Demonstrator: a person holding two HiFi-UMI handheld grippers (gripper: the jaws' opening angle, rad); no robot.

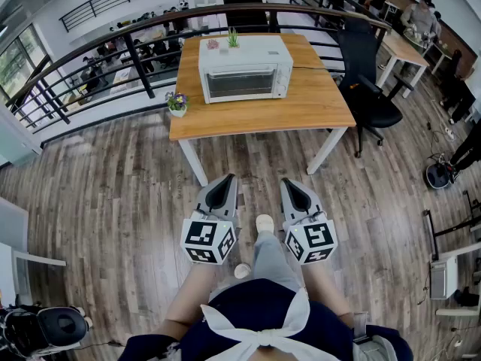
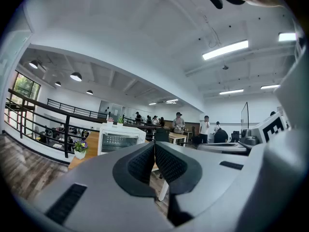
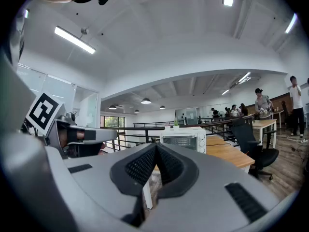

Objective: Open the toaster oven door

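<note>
You stand well back from the white boxy metal toaster oven [image 1: 244, 70], which sits with its door closed on the light wooden tabletop [image 1: 301, 107] ahead. You carry the left tool [image 1: 222, 189] and right tool [image 1: 295, 190] level, side by side before you, likely because the approach hasn't begun. Both have jaws pressed together, gripping nothing and touching nothing.

A white toaster oven [image 1: 244, 69], door shut, is set on a wooden bench [image 1: 301, 111]. The left gripper [image 1: 223, 181] and right gripper [image 1: 294, 186] are held side by side, well apart from the bench.
</note>
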